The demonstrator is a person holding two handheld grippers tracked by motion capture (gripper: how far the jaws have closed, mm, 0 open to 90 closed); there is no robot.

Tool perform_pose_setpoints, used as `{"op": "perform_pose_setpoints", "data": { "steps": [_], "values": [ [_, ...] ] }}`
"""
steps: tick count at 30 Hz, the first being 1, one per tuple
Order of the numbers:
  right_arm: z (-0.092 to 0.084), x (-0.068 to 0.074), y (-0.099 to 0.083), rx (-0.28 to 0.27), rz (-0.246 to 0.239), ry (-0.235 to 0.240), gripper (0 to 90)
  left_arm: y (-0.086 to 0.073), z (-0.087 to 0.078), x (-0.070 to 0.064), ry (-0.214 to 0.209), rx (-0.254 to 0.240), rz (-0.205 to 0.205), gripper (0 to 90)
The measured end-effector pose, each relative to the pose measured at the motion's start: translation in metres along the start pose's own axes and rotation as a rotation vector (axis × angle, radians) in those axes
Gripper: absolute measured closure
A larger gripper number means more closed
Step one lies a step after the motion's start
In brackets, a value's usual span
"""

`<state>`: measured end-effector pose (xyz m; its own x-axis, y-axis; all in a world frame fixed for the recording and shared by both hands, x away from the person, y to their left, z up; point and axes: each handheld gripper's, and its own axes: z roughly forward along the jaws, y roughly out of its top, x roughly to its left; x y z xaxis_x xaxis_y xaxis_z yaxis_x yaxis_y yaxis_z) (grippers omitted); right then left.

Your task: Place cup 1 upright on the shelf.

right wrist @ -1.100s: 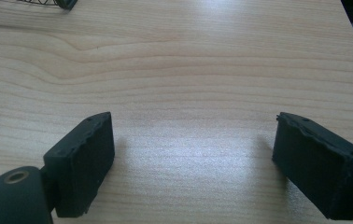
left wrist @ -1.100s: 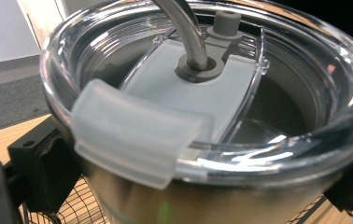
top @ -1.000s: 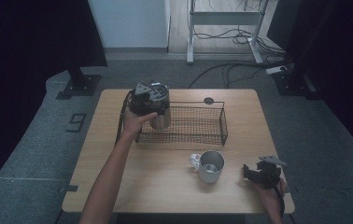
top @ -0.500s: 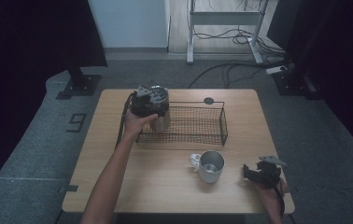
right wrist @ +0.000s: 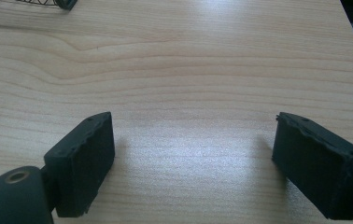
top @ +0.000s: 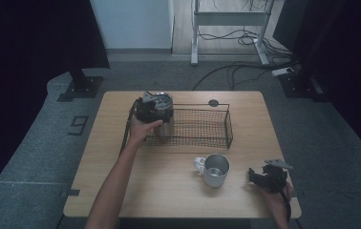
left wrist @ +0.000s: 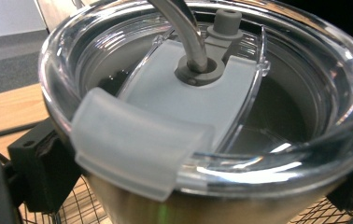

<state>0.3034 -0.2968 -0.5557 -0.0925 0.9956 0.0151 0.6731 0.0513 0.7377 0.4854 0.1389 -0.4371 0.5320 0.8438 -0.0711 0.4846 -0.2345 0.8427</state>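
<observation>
In the high view, the left claw (top: 153, 110) is gripping a lidded steel tumbler (top: 165, 125) at the wire basket's (top: 207, 128) left end, apparently to lower it in. In the left gripper view, the jaws are squeezing the tumbler's (left wrist: 202, 140) sides below the lid, keeping it upright. In the right gripper view, the right claw (right wrist: 195, 161) is resting open and empty over bare table (right wrist: 188, 70), well clear of the basket.

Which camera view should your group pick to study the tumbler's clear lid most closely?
Pick the left gripper view: the clear lid sits close up, with its flap, grey stopper and metal straw sharp. The high view shows the lid small, partly behind the left tongs, at the wire basket.
</observation>
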Motion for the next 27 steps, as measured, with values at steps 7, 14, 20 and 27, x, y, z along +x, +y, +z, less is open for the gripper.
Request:
{"op": "perform_pose_setpoints", "data": {
  "steps": [7,14,20,27],
  "values": [
    [0.0,0.0,0.0,0.0,0.0,0.0,12.5,-0.005,0.005,0.0,0.008,0.009,0.0,4.1],
    [0.0,0.0,0.0,0.0,0.0,0.0,12.5,-0.01,0.01,0.0,0.013,0.015,-0.001,4.1],
    [0.0,0.0,0.0,0.0,0.0,0.0,12.6,-0.015,0.014,0.0,0.012,0.025,0.002,4.1],
    [0.0,0.0,0.0,0.0,0.0,0.0,12.6,-0.017,0.013,-0.001,0.008,0.017,0.019,4.0]
  ]
}}
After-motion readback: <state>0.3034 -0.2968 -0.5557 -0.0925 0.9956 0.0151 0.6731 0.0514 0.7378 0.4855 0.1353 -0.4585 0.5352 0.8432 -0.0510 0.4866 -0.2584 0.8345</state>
